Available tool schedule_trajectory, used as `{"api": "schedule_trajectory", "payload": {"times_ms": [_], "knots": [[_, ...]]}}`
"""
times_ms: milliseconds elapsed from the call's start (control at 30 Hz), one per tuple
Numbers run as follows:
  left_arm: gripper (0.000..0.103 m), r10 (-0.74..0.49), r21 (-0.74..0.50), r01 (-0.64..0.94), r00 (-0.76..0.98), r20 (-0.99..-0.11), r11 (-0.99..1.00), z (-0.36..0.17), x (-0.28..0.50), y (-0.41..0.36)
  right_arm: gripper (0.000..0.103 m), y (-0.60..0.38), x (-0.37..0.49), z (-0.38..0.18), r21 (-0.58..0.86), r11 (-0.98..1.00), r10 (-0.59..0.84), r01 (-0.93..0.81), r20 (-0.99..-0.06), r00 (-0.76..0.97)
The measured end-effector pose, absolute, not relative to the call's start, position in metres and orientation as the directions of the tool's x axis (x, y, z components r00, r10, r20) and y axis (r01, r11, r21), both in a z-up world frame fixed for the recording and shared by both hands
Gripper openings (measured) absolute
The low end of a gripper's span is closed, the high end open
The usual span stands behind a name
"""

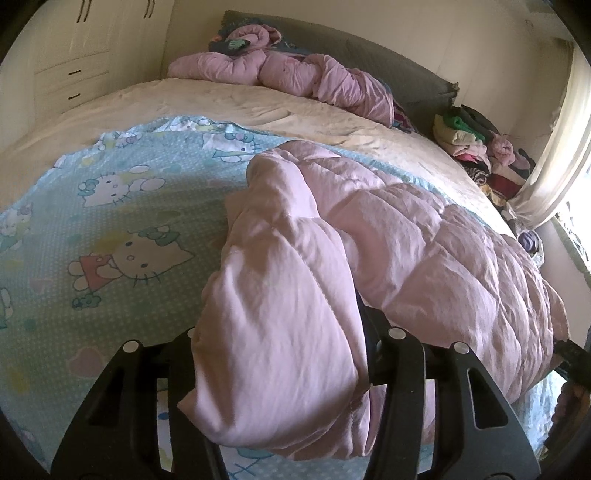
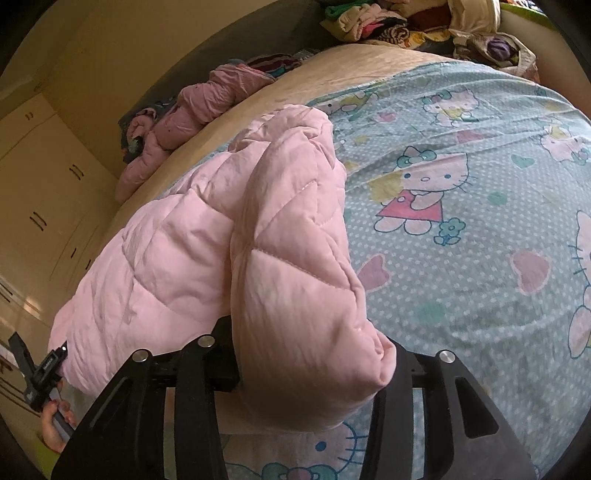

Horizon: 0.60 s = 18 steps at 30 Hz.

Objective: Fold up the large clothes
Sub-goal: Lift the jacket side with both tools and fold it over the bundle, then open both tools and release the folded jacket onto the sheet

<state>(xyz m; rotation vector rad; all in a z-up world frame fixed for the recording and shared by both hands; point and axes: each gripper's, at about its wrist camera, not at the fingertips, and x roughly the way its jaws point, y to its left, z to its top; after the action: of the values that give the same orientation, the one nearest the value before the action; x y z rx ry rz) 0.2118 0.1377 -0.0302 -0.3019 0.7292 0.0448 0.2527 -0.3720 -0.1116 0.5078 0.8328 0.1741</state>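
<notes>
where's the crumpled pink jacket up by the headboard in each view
Left wrist: crumpled pink jacket at top centre, against the grey headboard.
Right wrist: same jacket at upper left, on the far edge of the bed.
Shared landmark: the pile of folded clothes, right of the jacket in both views.

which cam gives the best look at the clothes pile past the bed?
Left wrist. The clothes pile sits whole there, beside the curtain, with separate folded pieces visible. In the right wrist view the pile is cut off by the top edge, so only its lower part shows.
</notes>
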Motion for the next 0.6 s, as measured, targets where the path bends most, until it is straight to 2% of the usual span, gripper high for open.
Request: {"api": "schedule_trajectory", "payload": {"times_ms": [267, 300, 433, 533, 600], "knots": [[0.043, -0.054, -0.247, -0.149, 0.75, -0.659, 0.958, -0.03, 0.212, 0.136, 0.048, -0.373, 0.252, -0.109, 0.491, 0.869, 0.329, 0.068, -0.674, 0.662], [0.043, -0.054, -0.249, -0.149, 0.75, -0.659, 0.957, -0.03, 0.212, 0.137, 0.051, -0.372, 0.252, -0.107, 0.486, 0.872, 0.327, 0.064, -0.674, 0.662], [0.048, -0.044, -0.248, -0.161, 0.753, -0.657, 0.955, -0.028, 0.211, 0.136, 0.076, -0.378, 0.254, -0.105, 0.531, 0.842, 0.353, 0.094, -0.674, 0.648], [0.054, -0.033, -0.24, -0.166, 0.756, -0.654, 0.956, -0.024, 0.208, 0.134, 0.086, -0.384, 0.252, -0.103, 0.564, 0.82, 0.374, 0.098, -0.658, 0.654], [0.058, -0.029, -0.235, -0.167, 0.754, -0.656, 0.957, -0.024, 0.207, 0.134, 0.088, -0.382, 0.251, -0.101, 0.55, 0.831, 0.373, 0.088, -0.667, 0.645]]}}
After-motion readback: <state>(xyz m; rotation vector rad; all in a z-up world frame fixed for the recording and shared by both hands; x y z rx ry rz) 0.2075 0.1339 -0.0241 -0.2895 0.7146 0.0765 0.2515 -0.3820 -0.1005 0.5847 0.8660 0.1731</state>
